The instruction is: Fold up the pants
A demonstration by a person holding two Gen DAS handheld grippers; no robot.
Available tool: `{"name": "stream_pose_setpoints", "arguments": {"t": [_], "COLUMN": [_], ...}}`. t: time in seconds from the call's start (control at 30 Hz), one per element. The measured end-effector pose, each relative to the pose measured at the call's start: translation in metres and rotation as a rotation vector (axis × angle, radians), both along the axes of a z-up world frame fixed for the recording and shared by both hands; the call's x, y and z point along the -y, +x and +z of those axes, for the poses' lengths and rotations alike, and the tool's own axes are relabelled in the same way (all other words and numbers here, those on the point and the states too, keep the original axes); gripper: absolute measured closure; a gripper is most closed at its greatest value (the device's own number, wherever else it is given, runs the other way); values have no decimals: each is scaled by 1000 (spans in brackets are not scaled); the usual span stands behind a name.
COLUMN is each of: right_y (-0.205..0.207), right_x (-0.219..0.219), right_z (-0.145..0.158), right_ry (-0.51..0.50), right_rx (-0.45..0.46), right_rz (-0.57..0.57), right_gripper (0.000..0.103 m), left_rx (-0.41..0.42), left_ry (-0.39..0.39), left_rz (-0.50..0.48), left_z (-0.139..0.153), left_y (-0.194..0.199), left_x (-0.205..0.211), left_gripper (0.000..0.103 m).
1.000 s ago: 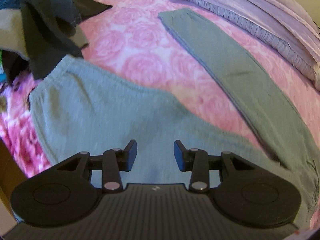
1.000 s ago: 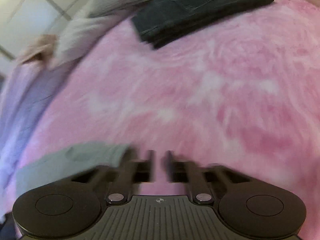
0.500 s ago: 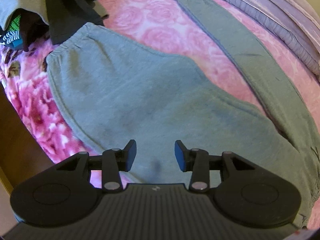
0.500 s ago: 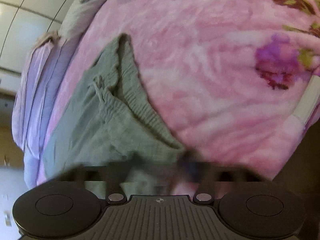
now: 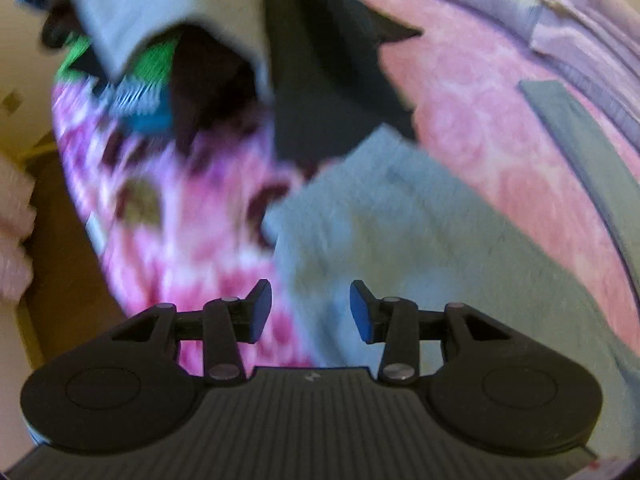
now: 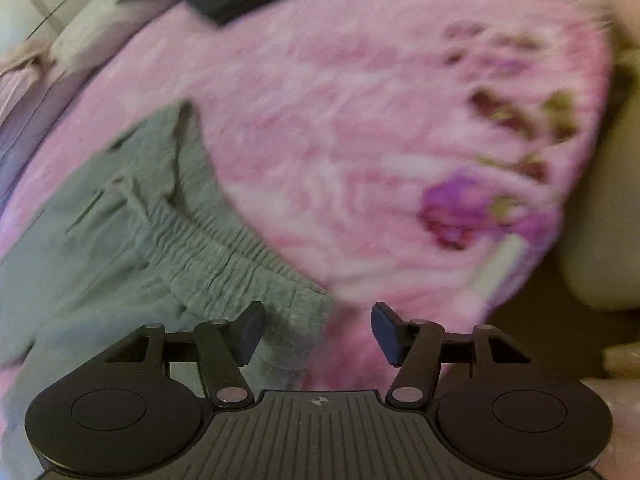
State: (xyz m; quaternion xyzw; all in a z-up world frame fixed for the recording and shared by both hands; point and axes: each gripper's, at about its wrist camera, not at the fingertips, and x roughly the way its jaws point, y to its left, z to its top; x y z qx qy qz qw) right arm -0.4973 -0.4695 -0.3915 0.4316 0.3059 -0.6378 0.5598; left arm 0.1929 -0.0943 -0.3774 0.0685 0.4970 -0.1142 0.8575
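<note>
Grey-green cotton sweatpants (image 5: 420, 240) lie spread flat on a bed covered by a pink rose-patterned blanket (image 5: 500, 132). The left claw (image 5: 310, 312) hovers over a cuffed leg end near the bed's edge, its jaws partly apart and empty. The right claw (image 6: 318, 334) hangs above the gathered elastic waistband (image 6: 224, 252), its jaws opening with nothing gripped between them. A heap of dark and pale clothes (image 5: 208, 40) sits beyond the left claw.

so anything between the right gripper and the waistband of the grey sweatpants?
Nothing visible. The right gripper, jaws opening and empty, hovers over the corner of the gathered waistband of the grey sweatpants, lying on the pink floral bedspread.
</note>
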Motion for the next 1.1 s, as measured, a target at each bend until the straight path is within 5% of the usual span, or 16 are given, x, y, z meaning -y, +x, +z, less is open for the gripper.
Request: {"name": "stream_pose_setpoints", "arguments": {"t": [0.1, 0.27, 0.33, 0.37, 0.5, 0.63, 0.8, 0.9, 1.03, 1.1], "right_y": [54, 131, 148, 152, 146, 133, 108, 98, 85, 79], "right_x": [-22, -48, -55, -55, -76, -90, -97, -99, -115, -116], "right_z": [20, 7, -19, -34, -17, -6, -10, -13, -7, -10], "right_ry": [-134, -169, -59, 37, 11, 8, 45, 56, 48, 62], "right_rx": [-165, -151, -137, -158, -107, -86, -42, -31, -36, -21], "right_rz": [165, 438, 473, 466, 424, 403, 303, 296, 331, 342], "right_gripper": [48, 48, 48, 47, 47, 47, 47, 47, 47, 47], "left_rx": [52, 95, 88, 78, 47, -36, -154, -87, 81, 53], "left_ry": [15, 74, 191, 249, 194, -9, -145, -159, -71, 13], "left_rz": [-171, -458, -481, -461, -364, -195, 16, -10, -111, -97], "left_z": [5, -8, -27, -38, -23, -3, -27, -25, -8, -24], "left_y": [3, -13, -16, -13, -12, -4, 19, 17, 4, 5], "left_x": [29, 71, 71, 64, 32, -4, -26, -23, -33, -44], "left_gripper": [65, 63, 65, 65, 67, 46, 52, 96, 94, 83]}}
